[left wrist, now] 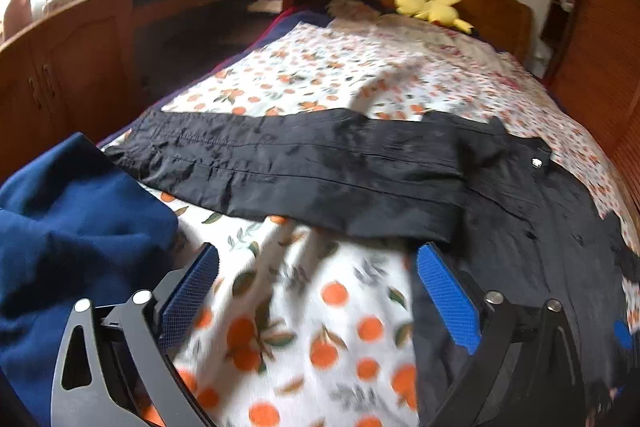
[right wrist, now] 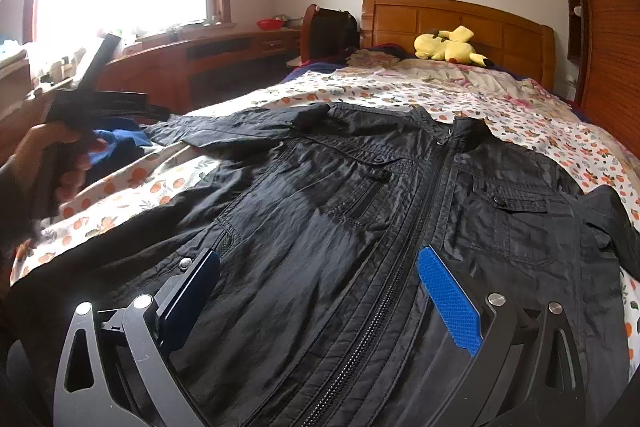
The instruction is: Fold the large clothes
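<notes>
Jacket [right wrist: 360,211] is flat on the bed [left wrist: 320,327], zipped, sleeve [left wrist: 304,167] stretched out so it'll fold clean. Both my grippers, left [left wrist: 316,291] and right [right wrist: 320,299], have fingers wide, holding nothing.

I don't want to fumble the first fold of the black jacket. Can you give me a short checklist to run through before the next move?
1. Black nylon jacket lies front up on the orange-print bedspread: ok.
2. Front zipper closed: ok along the stretch that shows; the hem end is out of view.
3. Long sleeve stretched out flat to the side: ok.
4. Left gripper open, nothing between its blue pads: ok.
5. Right gripper open over the jacket front, gripping nothing: ok.
6. Dark blue garment well away from the sleeve cuff: not ok, it sits right beside it.
</notes>
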